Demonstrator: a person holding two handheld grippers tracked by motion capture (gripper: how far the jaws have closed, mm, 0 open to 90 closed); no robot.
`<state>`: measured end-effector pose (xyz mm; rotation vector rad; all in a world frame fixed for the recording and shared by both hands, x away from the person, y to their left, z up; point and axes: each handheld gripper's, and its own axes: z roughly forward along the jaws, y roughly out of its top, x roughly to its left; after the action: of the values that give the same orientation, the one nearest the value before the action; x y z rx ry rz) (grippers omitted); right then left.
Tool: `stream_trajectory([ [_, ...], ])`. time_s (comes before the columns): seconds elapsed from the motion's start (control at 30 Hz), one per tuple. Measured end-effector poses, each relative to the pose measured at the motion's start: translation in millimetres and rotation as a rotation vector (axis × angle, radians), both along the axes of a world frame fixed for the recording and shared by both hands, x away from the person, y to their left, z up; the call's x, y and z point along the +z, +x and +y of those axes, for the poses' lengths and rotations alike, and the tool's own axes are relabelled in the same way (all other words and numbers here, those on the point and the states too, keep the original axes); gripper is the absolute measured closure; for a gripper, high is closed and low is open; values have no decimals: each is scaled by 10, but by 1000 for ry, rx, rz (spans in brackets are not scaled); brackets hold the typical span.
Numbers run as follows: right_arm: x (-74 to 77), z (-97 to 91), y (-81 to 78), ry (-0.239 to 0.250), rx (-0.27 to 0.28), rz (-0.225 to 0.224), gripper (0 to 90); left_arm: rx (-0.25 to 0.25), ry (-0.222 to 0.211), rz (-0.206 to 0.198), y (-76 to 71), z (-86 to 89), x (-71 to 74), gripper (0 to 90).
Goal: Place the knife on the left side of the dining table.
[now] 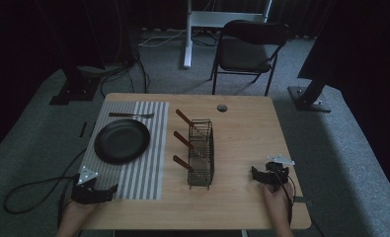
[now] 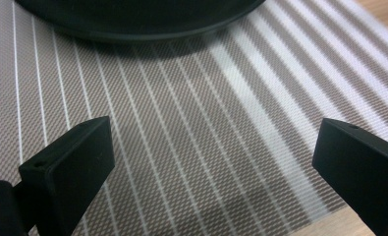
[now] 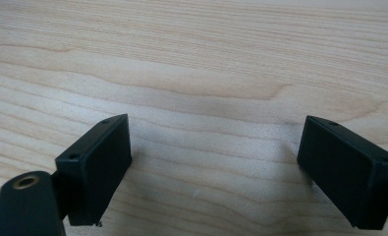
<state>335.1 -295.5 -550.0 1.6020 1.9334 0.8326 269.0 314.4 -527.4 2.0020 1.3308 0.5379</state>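
Note:
A black plate [image 1: 122,140] lies on a striped grey placemat [image 1: 148,163] at the table's left, with a fork [image 1: 131,115] beyond it on the mat. A black wire rack [image 1: 201,151] stands at the table's middle, holding three wooden-handled utensils [image 1: 182,140] that stick out to its left. My left gripper [image 1: 103,190] rests open at the mat's near left corner; in the left gripper view its jaws stand wide over the placemat [image 2: 191,147], the plate [image 2: 137,19] just ahead. My right gripper [image 1: 261,173] is open over bare wood [image 3: 206,73] at the near right.
A small round dark grommet [image 1: 222,107] sits in the wooden table [image 1: 242,133] near its far edge. Behind the table stand a folding chair [image 1: 249,49], a white stand leg [image 1: 187,34] and dark stand bases. Cables trail on the carpet at the left [image 1: 29,192].

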Motion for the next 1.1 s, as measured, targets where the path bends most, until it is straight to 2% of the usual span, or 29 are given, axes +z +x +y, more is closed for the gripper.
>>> stream_trajectory([
  [0.13,0,1,0,1,0,0,119,-24,-55,-2,34,-36,67,31],
  [0.23,0,0,0,0,0,0,120,-48,-35,-6,67,-111,104,31],
  [0.37,0,0,0,0,0,0,120,-68,-33,-9,84,-164,125,31],
  [0.43,0,0,-1,0,0,0,120,-102,-26,-13,109,-232,163,31],
  [0.57,0,0,-1,0,0,0,120,-124,-15,-21,139,-297,214,31],
  [0.67,0,0,0,0,0,0,120,-146,-23,-34,192,-369,299,31],
  [0.9,0,0,-1,0,0,0,120,-181,-75,-46,278,-464,428,31],
  [1.1,0,0,-1,-1,0,0,120,-206,-68,-46,360,-560,474,31],
])
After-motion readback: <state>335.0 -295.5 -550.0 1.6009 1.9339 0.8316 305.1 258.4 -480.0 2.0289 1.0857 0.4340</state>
